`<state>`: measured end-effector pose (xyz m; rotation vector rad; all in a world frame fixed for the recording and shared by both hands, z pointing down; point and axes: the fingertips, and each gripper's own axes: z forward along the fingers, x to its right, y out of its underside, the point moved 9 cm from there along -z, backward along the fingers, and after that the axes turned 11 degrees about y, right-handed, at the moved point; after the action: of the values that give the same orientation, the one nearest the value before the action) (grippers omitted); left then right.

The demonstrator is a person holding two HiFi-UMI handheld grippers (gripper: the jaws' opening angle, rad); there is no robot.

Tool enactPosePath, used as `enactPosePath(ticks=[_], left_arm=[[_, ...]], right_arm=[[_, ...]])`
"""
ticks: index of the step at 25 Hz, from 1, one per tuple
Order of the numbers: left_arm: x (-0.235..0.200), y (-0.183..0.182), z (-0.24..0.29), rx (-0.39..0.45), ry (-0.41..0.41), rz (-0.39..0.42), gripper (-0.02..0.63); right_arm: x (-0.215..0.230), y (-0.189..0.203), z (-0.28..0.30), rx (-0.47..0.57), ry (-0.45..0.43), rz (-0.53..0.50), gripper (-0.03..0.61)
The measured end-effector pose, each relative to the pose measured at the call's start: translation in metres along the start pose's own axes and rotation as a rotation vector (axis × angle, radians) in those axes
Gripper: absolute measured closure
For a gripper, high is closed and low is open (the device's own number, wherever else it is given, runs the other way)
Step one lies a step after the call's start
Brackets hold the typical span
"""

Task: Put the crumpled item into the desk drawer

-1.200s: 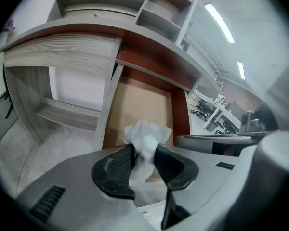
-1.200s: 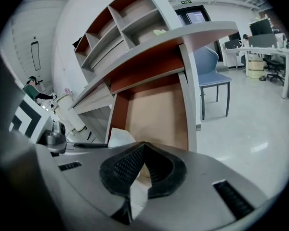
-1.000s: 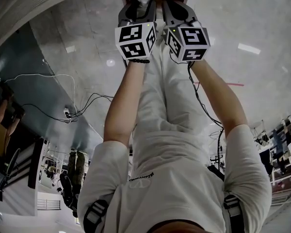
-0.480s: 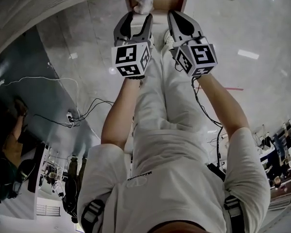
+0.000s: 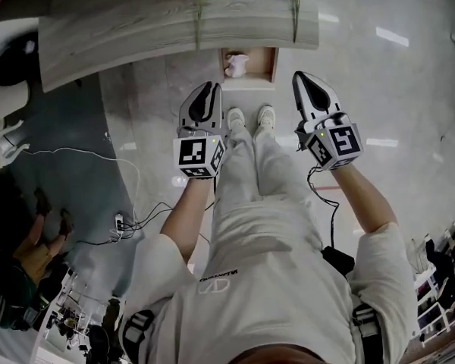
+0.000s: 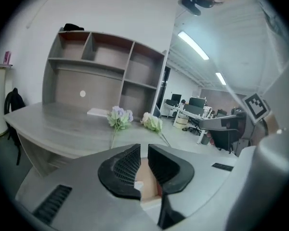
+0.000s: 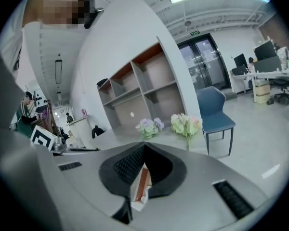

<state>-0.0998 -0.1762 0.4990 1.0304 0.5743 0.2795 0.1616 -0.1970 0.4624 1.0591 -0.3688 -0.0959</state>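
As befits a seemingly finished drop, shown lying in the left end of the open brown wooden desk drawer (image 5: pixel 262 64): white crumpled paper item (image 5: pixel 236 64). Well clear of it, left gripper (image 5: pixel 207 91) jaws narrowly apart, just closing on nothing; right gripper (image 5: pixel 303 80) pressed together, empty.

Ahead of me two bunches of flowers lie side by side, a purple bunch (image 6: pixel 119 116) and a pale green-white bunch (image 6: pixel 152 122). Behind them stands an open shelf unit (image 6: pixel 106 76). A blue chair (image 7: pixel 215 110) stands to the right, and a power strip (image 5: pixel 119 221) with cables lies on the floor (image 5: pixel 409 89) at my left.
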Motion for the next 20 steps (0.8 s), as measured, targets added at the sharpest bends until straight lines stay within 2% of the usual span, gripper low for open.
enactPosePath(ticks=[4,10,15,20], left_arm=[[0.014,-0.049,-0.038,0.066,-0.001,0.044,0.612],[0.027,-0.113,-0.111,0.175,-0.033,0.076,0.612],[0.037,-0.160,-0.148,0.275,-0.044,0.178,0.612],[0.038,-0.179,-0.165,0.329,-0.081,0.191,0.612]], right_arm=[[-0.016,-0.069,-0.047,0.128,0.017,-0.031,0.580],[-0.032,-0.146,-0.124,0.248,0.104,-0.039,0.580],[-0.027,-0.176,-0.174,0.267,0.187,-0.065,0.580],[-0.019,-0.182,-0.203,0.263,0.273,-0.046,0.580]])
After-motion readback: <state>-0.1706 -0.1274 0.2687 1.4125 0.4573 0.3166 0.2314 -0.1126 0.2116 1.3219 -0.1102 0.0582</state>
